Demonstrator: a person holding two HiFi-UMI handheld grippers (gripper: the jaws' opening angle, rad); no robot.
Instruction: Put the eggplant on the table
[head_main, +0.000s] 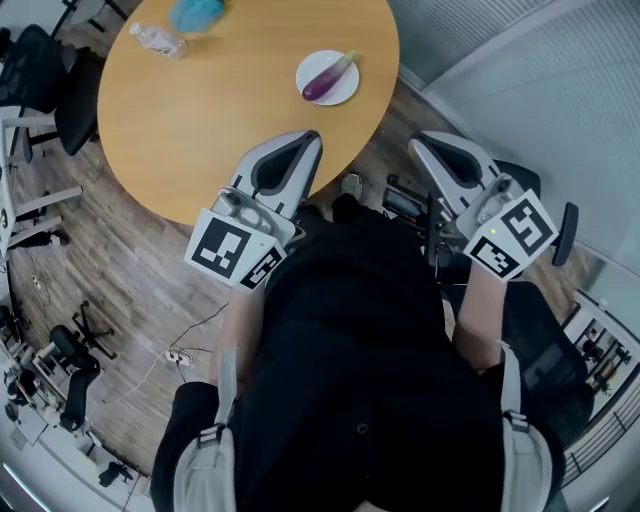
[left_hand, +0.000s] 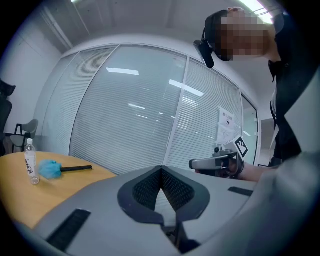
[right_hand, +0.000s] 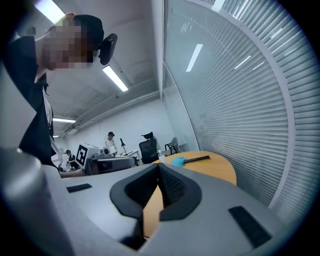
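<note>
Here, in the head view, the eggplant (head_main: 328, 77) lies on a white plate (head_main: 343, 92) at the upper middle of the frame, on the round table (head_main: 200, 120), well apart from both grippers. The left gripper (head_main: 305, 142) hangs over the table's lower edge. The right gripper (head_main: 420, 142) is off to its right. In the left gripper view, the jaws meet at their tips with nothing between them. In the right gripper view, the jaws are likewise pressed together and empty.
</note>
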